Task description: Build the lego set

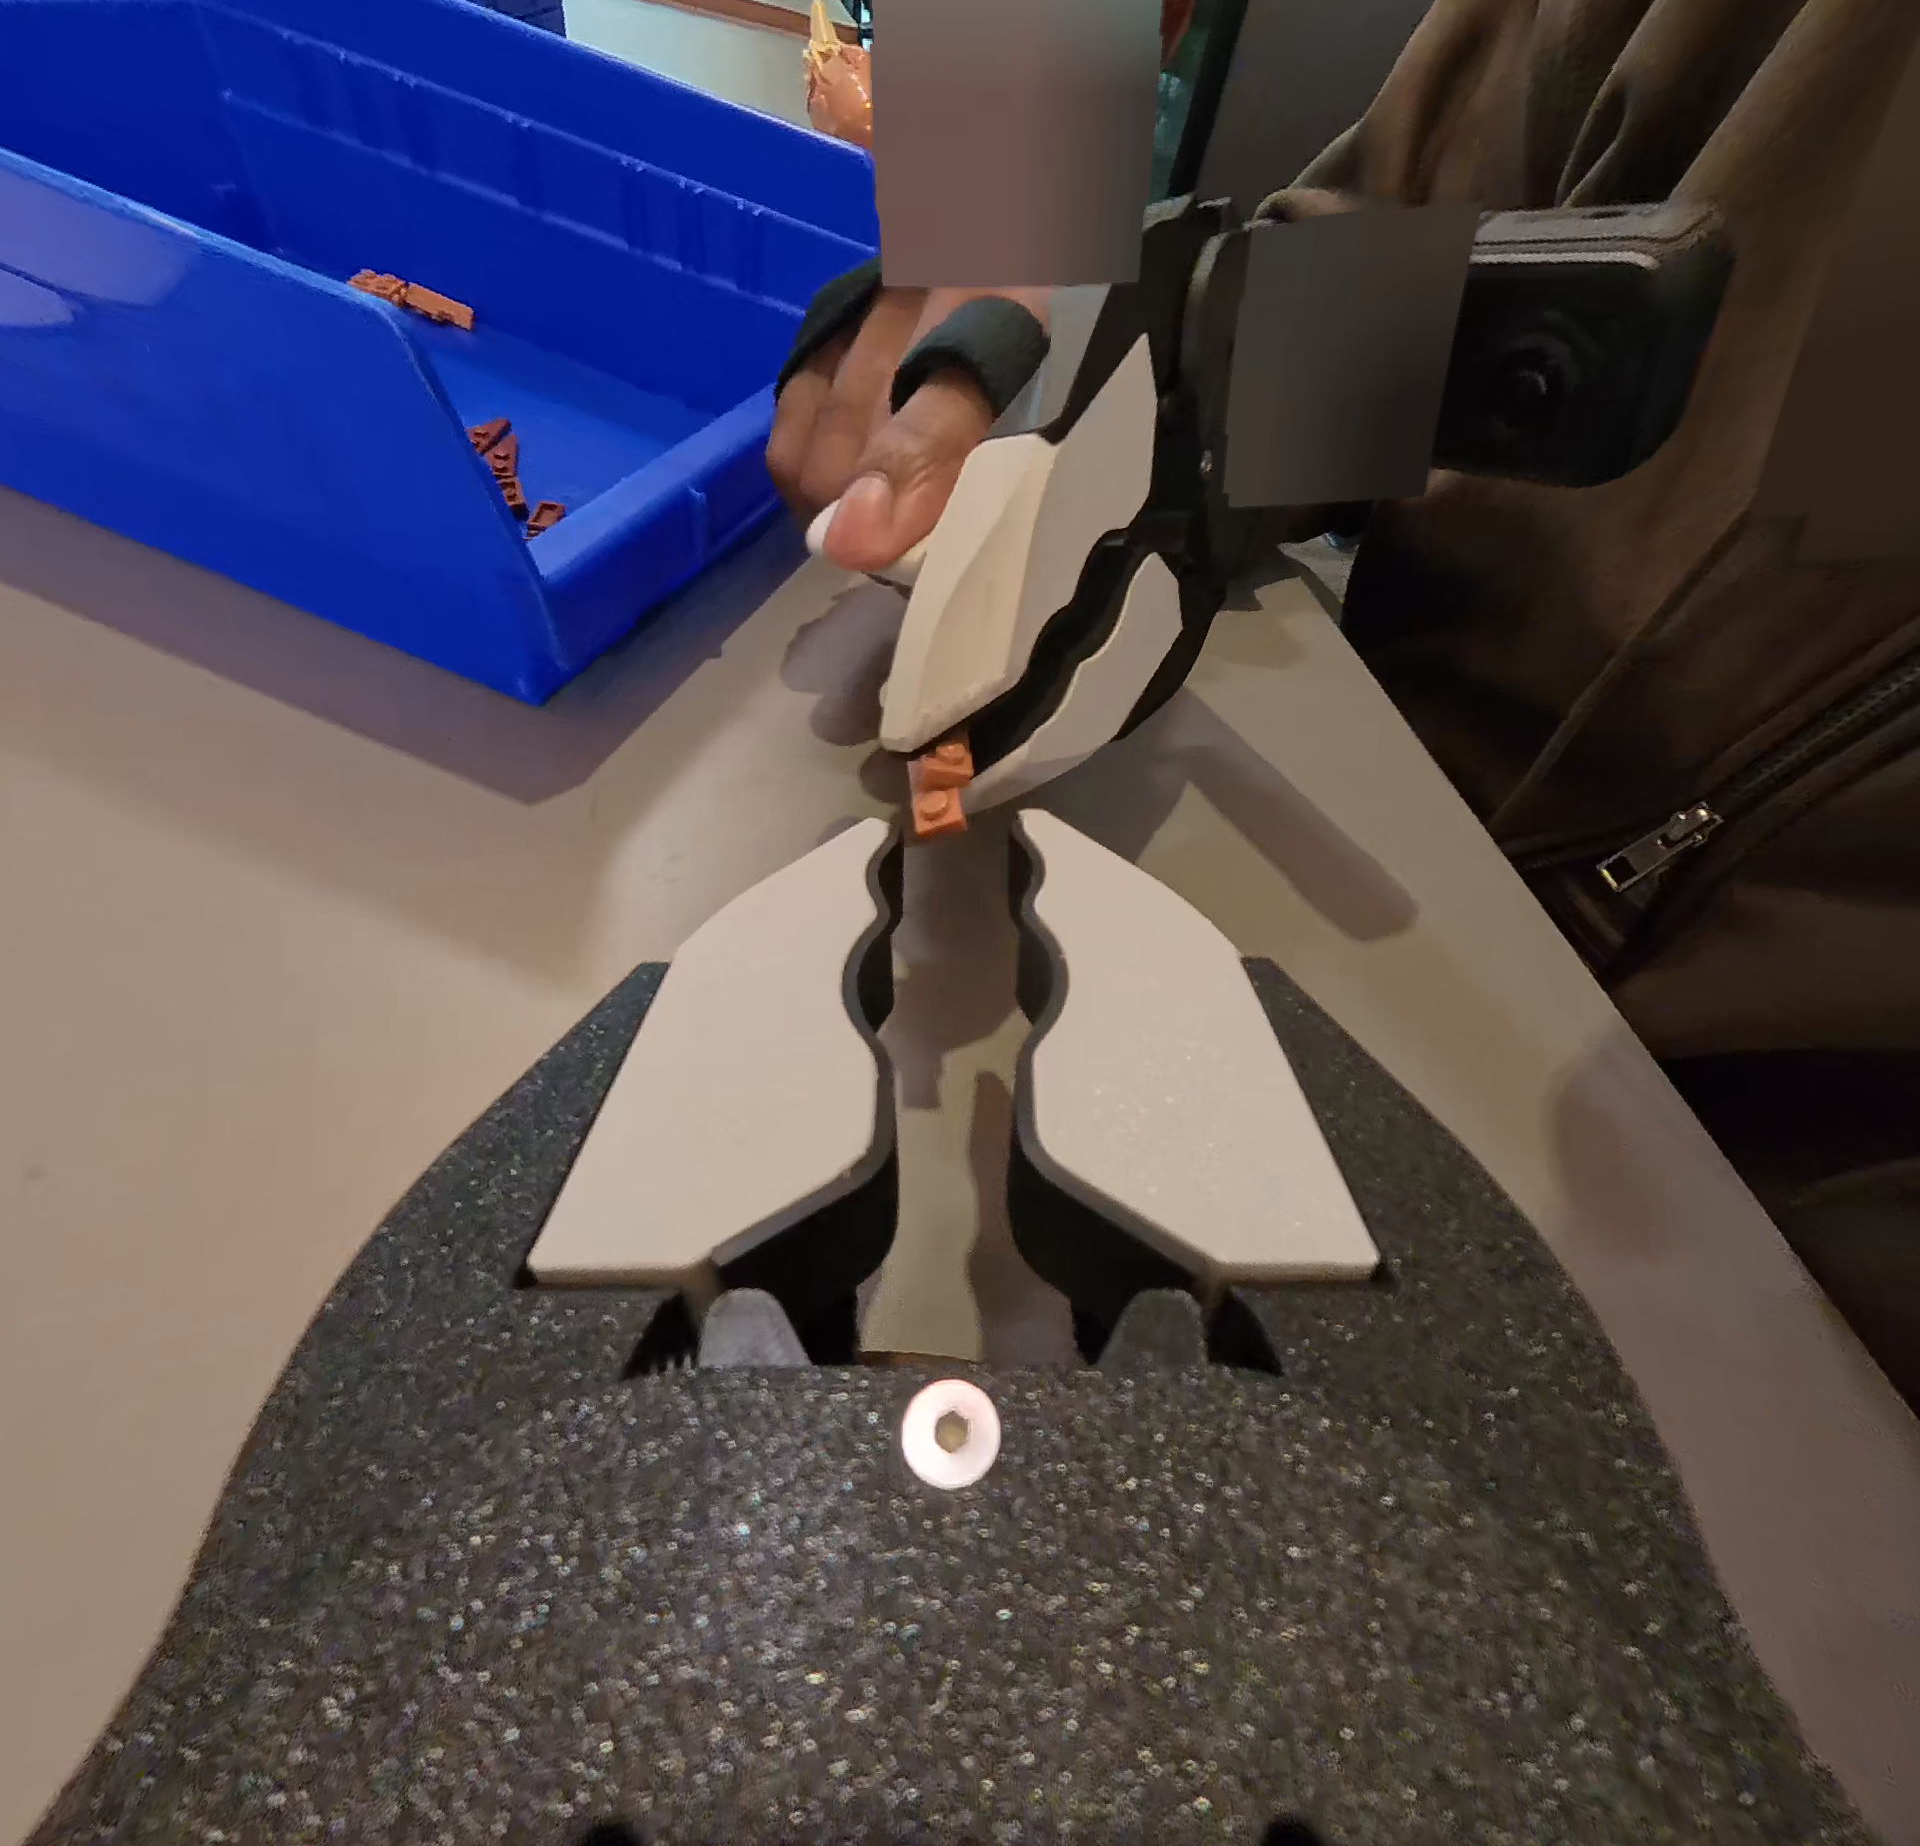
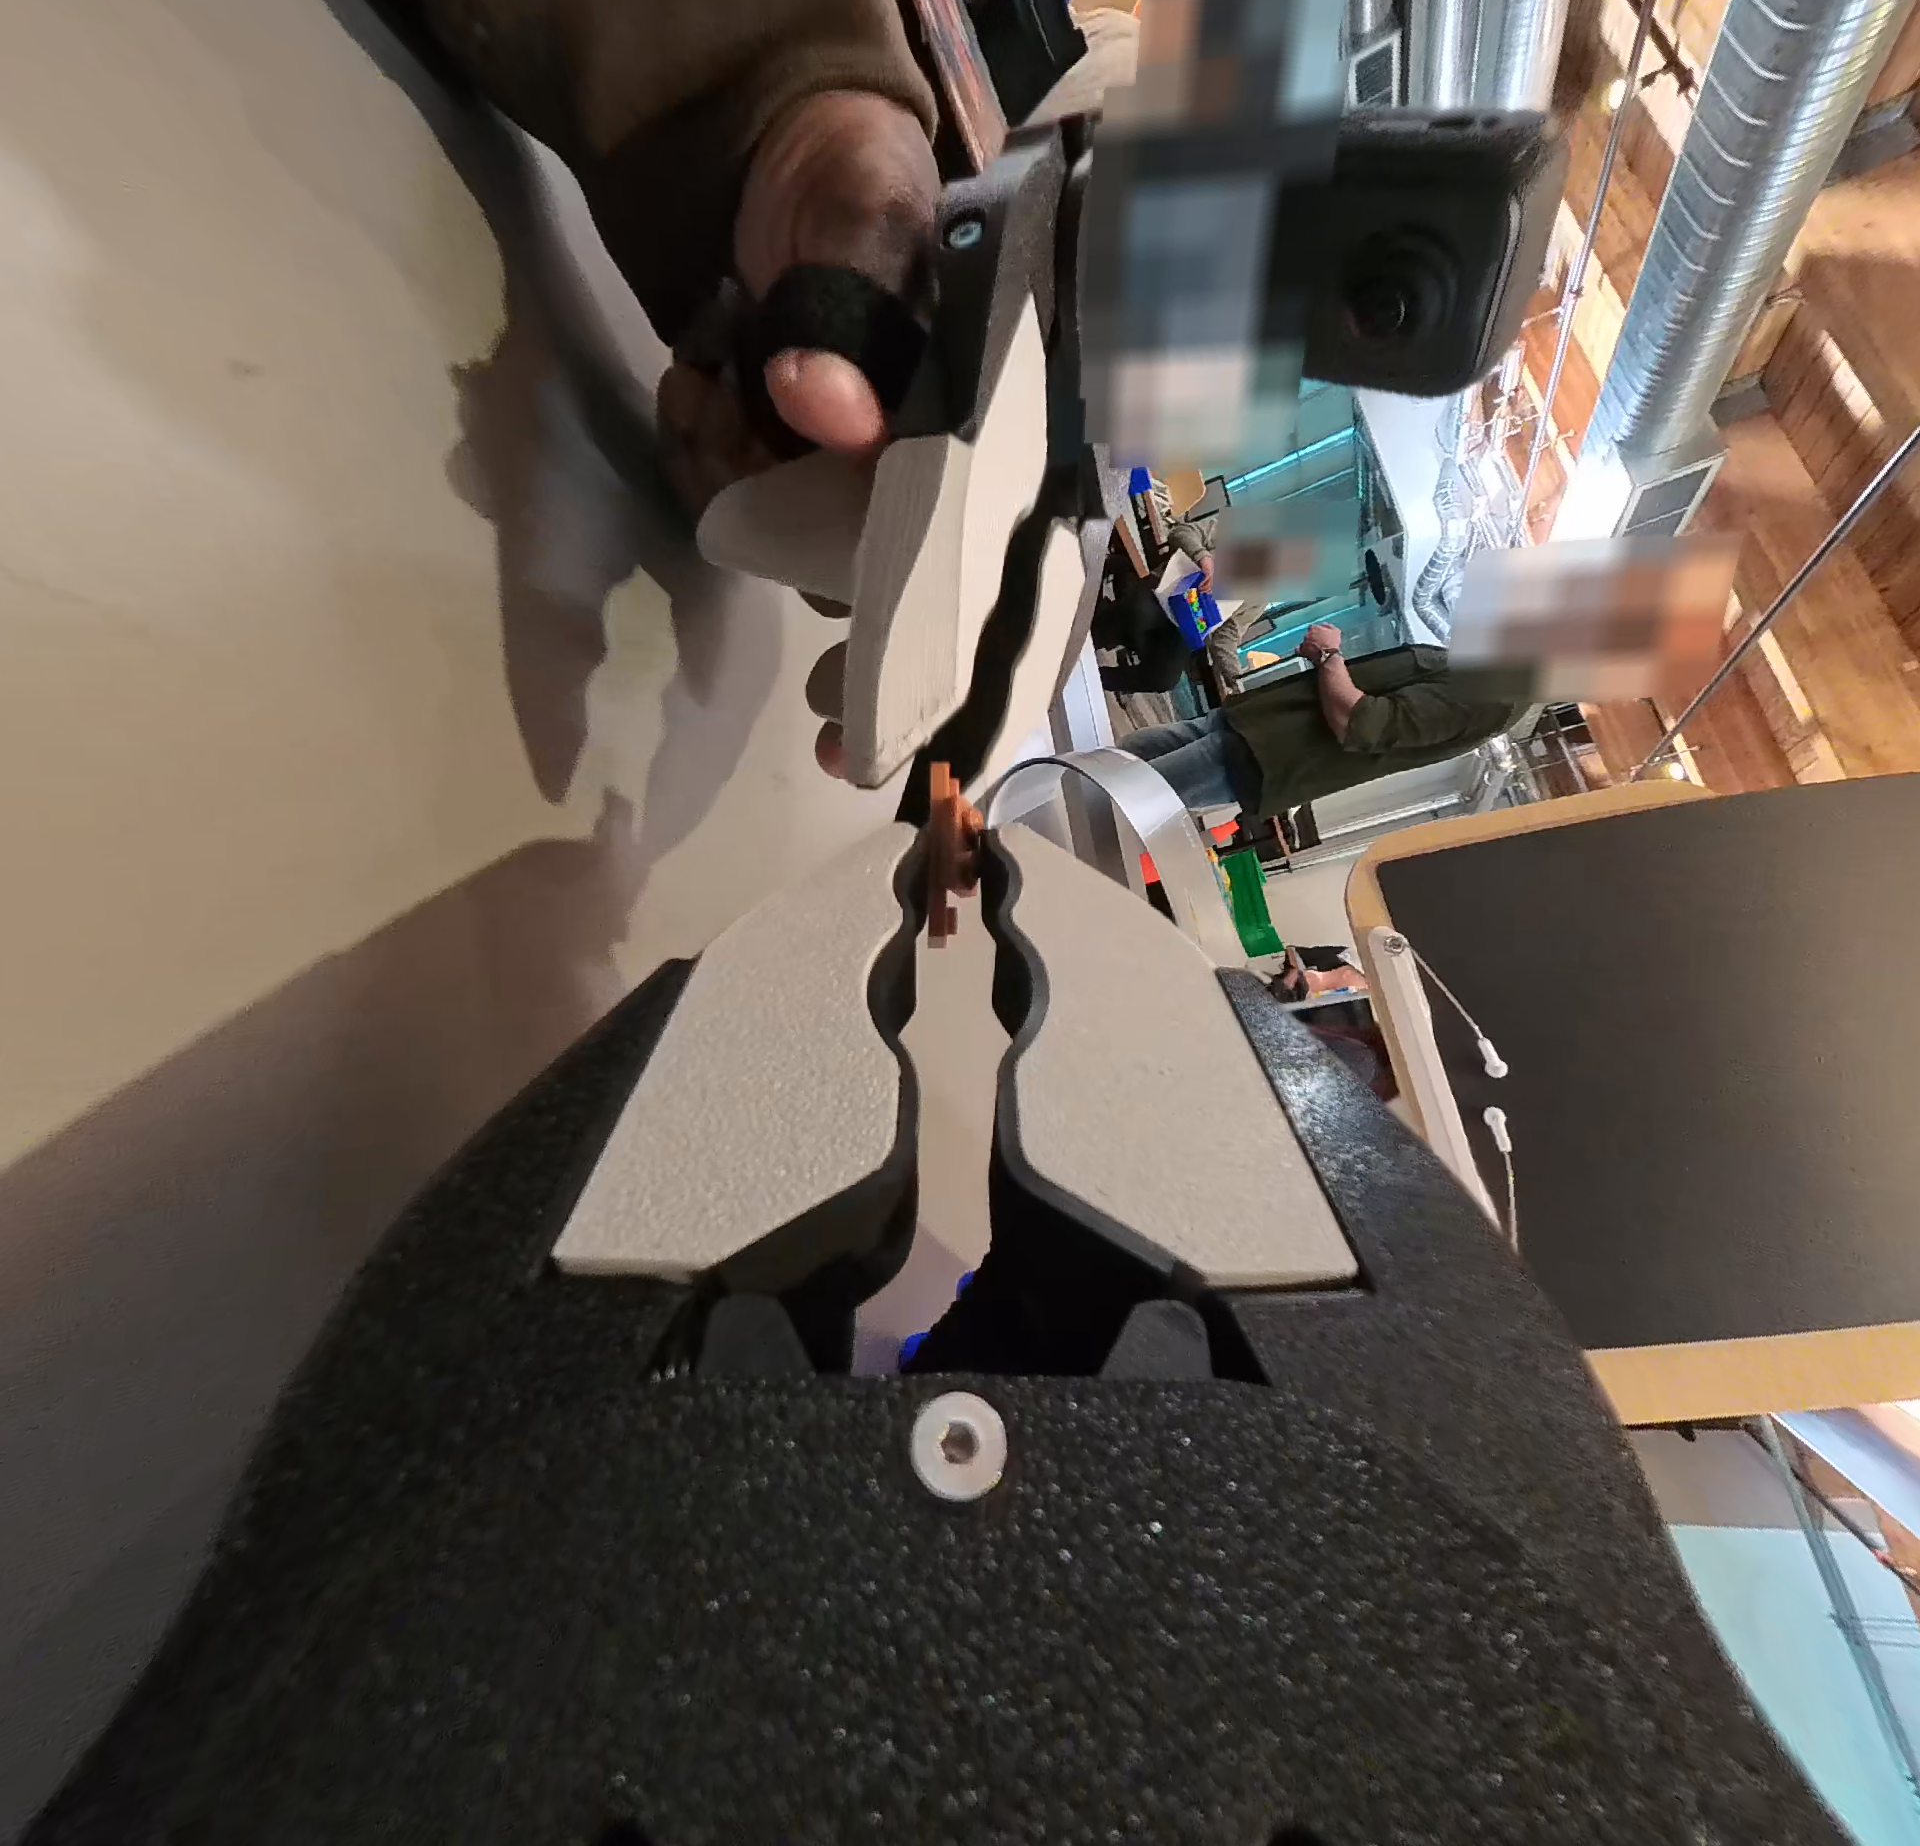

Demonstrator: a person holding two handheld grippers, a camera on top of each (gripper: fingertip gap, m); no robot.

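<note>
**A:** What has each claw got, from where you're standing?

**B:** The right claw [image 2: 951, 846] is pinched narrow on a small brown brick piece [image 1: 938, 804]. Both its fingertips press on it. It looks like two little studded plates stuck together, though I wouldn't swear to that.

**A:** And the left one?

**B:** The left claw [image 1: 956, 840] stands open, with a plain gap between its fingers and nothing gripped. The two claws are nose to nose above the grey table [image 1: 312, 913]. The lower end of the brick piece hangs right at the mouth of the left one, just beside its left fingertip [image 1: 831, 861]. Whether it touches that tip, I can't tell.

**A:** So the piece is in the air, not on the table?

**B:** Yes, it's up off the surface, held by the right claw alone.

**A:** Anything else close by?

**B:** A blue bin [image 1: 312, 425] sits on the table, off to the left and behind. A few more brown pieces [image 1: 509, 466] lie loose on its floor, and another little cluster [image 1: 416, 300] is farther back in it. You can also see the person's hand [image 1: 883, 466] wrapped round the right claw's handle, and a brown jacket [image 1: 1662, 653] at the table's edge.

**A:** Is there anything lying on the table itself, near the claws?

**B:** Only their shadows, as far as I can make out.
</note>
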